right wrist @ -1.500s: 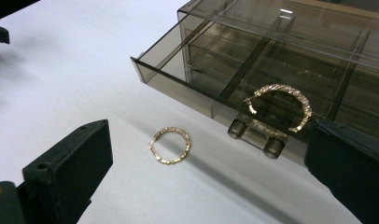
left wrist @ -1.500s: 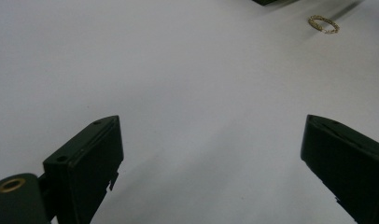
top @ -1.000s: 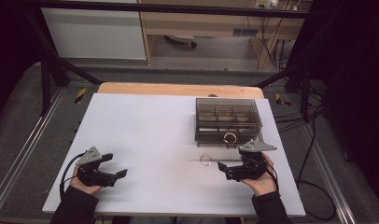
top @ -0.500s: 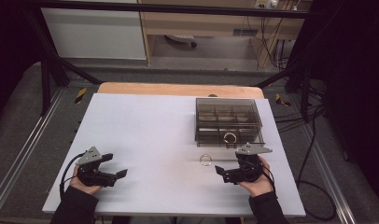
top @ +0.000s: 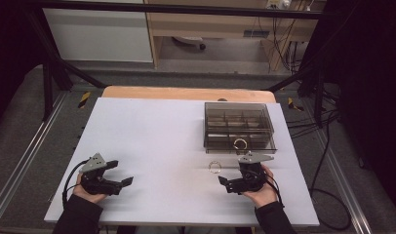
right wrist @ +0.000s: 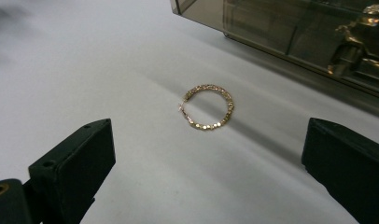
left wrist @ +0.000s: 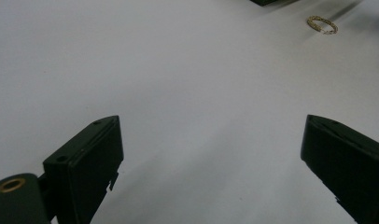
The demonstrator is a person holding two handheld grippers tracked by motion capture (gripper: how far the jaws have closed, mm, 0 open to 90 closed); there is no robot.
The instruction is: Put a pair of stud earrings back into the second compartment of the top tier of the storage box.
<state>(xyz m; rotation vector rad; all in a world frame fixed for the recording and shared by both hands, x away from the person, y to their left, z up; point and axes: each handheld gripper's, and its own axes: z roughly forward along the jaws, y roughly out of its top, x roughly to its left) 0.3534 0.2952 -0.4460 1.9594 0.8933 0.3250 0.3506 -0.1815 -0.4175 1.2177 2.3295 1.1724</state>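
A gold hoop earring (right wrist: 207, 107) lies flat on the white table (top: 152, 141), a thin open ring studded with small glittering stones around its band. A small gap with a pin shows at one side of the hoop. It rests just in front of the smoky transparent organiser box (top: 239, 127), apart from its near wall. A second gold hoop (top: 240, 143) sits inside the box's front row, in a compartment near its middle.

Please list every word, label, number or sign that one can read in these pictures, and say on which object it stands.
None can be read. The hoop earring, the smoky compartment box, the white table, the left gripper and the right gripper carry no legible text. The yellow-black floor markers show stripes, no letters.
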